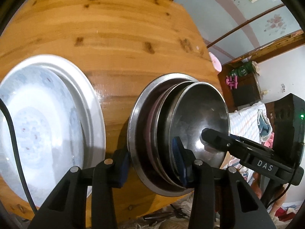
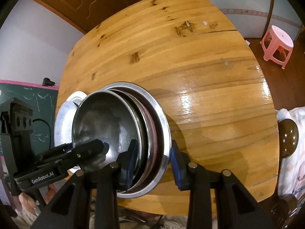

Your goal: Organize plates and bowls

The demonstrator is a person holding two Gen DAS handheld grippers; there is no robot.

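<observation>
A nested stack of steel bowls (image 1: 200, 110) (image 2: 106, 118) sits on the round wooden table (image 1: 114, 28) (image 2: 209, 76) near its front edge. My left gripper (image 1: 151, 164) straddles the stack's near wall, one blue pad inside the top bowl and one outside the widest rim, both pressing. My right gripper (image 2: 154, 164) clamps the opposite side the same way. Each gripper shows in the other's view, right gripper (image 1: 219, 137) and left gripper (image 2: 82, 148), with a finger reaching into the top bowl. Beside the stack lie stacked white plates (image 1: 47, 118) (image 2: 63, 118), the upper one blue-patterned.
A pink stool (image 2: 277, 45) stands on the floor beyond the table's right side. A green chalkboard (image 2: 28, 99) is at the left. A bed with striped bedding (image 1: 246, 118) and a dark wooden knob (image 2: 287, 133) lie close to the table's edge.
</observation>
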